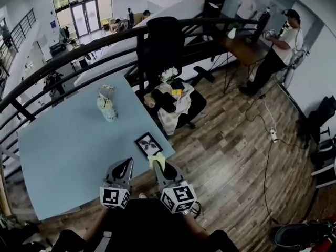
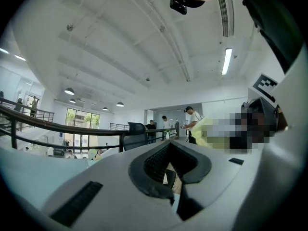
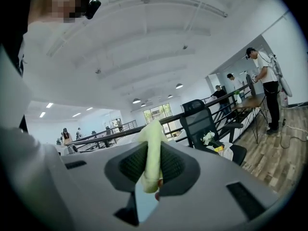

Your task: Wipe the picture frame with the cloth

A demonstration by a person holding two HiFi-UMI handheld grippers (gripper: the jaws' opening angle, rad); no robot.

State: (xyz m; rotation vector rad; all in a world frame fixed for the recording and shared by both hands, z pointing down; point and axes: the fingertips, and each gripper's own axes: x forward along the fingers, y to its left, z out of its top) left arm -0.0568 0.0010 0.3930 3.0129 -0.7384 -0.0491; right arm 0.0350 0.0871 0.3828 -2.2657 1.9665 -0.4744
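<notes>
A small black picture frame (image 1: 148, 144) lies flat near the right front corner of the light blue table (image 1: 68, 146). My right gripper (image 1: 159, 165) hovers just in front of the frame, shut on a pale yellow cloth (image 1: 156, 159). In the right gripper view the cloth (image 3: 152, 141) stands up between the dark pads of that gripper (image 3: 154, 150), which points up and away from the table. My left gripper (image 1: 122, 168) is beside it on the left, over the table's front edge. Its jaws (image 2: 169, 147) are together with nothing in them. Neither gripper view shows the frame.
A pale ceramic figurine (image 1: 107, 104) lies on the table further back. A black office chair (image 1: 169, 56) with white flowers and cloths on its seat stands behind the table's right corner. A black railing (image 1: 79, 56) runs behind the table. People stand at a desk (image 1: 247, 49) at the far right.
</notes>
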